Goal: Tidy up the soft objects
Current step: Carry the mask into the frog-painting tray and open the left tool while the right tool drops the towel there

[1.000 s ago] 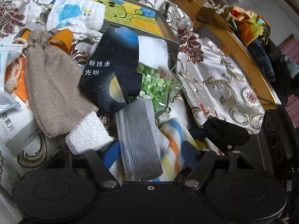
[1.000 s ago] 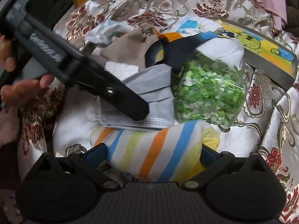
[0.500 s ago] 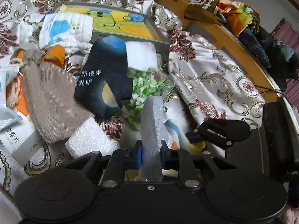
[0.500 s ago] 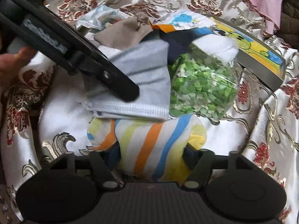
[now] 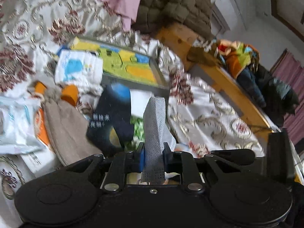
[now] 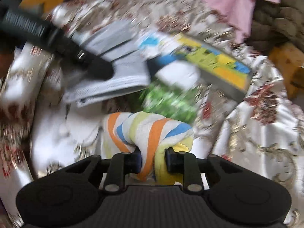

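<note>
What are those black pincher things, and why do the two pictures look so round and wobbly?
A person is tidying soft things on a bed and holds a pinching tool in each hand. Each tool carries a small wide-eyed camera looking along its two fingers, so the pictures bend at the edges. One picture comes from the left hand-held gripper, which has squeezed shut on a grey face mask. The other comes from the right hand-held gripper, whose jaws have just been closing on a striped towel. On the flowery bedspread also lie a dark sock, a beige pouch and a picture book.
</note>
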